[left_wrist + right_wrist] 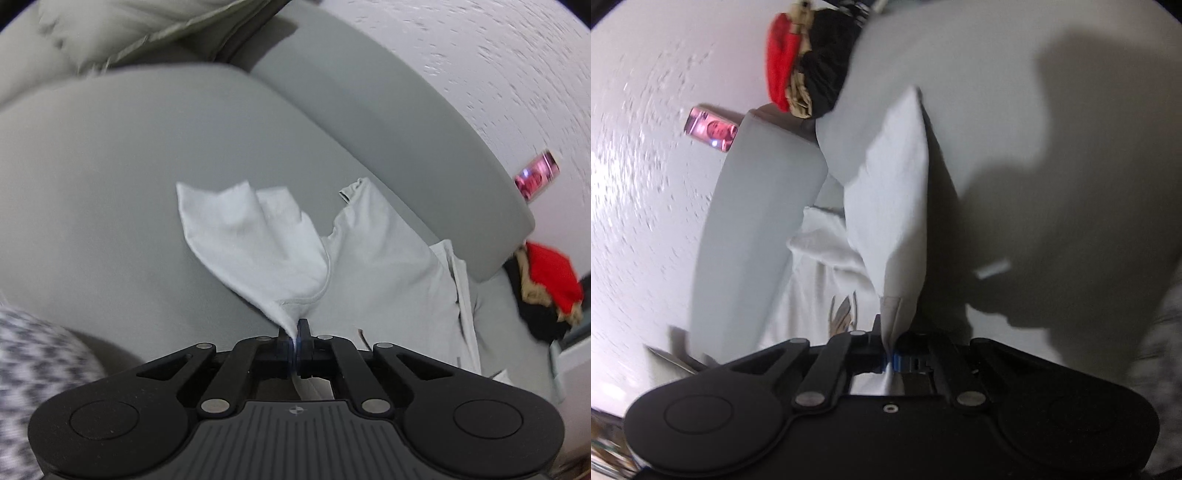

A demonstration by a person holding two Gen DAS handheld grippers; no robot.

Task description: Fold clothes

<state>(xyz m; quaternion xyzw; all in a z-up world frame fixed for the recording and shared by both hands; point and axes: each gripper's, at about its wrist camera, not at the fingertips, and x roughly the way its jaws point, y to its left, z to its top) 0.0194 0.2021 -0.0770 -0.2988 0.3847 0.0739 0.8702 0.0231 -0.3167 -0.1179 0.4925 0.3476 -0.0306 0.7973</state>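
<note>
A pale grey-white garment (388, 258) lies on a grey sofa seat (110, 184). My left gripper (294, 334) is shut on a pinched edge of it, and a sleeve-like flap (251, 236) is lifted up from the seat. My right gripper (891, 350) is shut on another part of the same garment (897, 192), which rises as a taut fold over the seat. A small printed design (844, 314) shows on the flat part of the garment.
The sofa's armrest (424, 147) runs along the right, with a white textured floor (498, 74) beyond. A phone (711, 128) lies on the floor. A red, black and tan clothes pile (805, 62) sits at the seat's end. A zigzag-patterned cloth (33, 369) is at lower left.
</note>
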